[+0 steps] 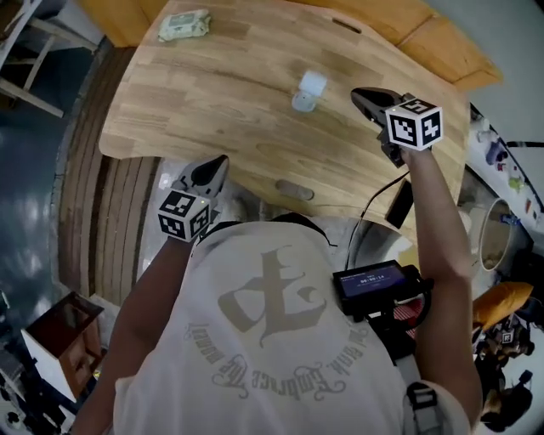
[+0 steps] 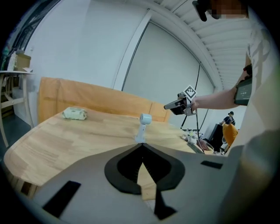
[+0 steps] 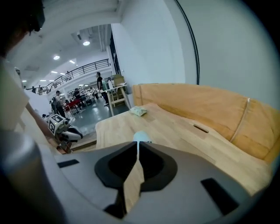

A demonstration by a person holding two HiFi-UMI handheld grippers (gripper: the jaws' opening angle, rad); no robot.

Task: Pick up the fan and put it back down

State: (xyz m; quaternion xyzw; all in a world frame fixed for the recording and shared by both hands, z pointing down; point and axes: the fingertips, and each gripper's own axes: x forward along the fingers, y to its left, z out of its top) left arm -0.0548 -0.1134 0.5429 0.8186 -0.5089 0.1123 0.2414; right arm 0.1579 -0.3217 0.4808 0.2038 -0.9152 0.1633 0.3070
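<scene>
The right tool [image 3: 138, 144] is closed: in the right gripper view its jaws meet at the tips and nothing sits between them. The fan's pale round head shows just past those tips. In the head view this tool hangs over the worktop [image 1: 212, 102] just beside the fan [image 1: 310, 91], on its right and clear of it. In the left gripper view it is raised above the fan's head, held out on a bare forearm [image 1: 438, 229].

The left tool [image 2: 141, 146] is closed too, its tips touching with only the wood of the worktop seen in the gap below them. In the head view it is at the near edge of the worktop, pointing toward the fan and well apart from it.

The fan stands upright near the middle of the worktop, a small white head on a slim stem, and neither tool touches it.

A pale packet [image 1: 184, 25] lies near the far left corner of the worktop, well apart from the fan. An orange panel [image 3: 197, 105] runs along the far side of the worktop.
</scene>
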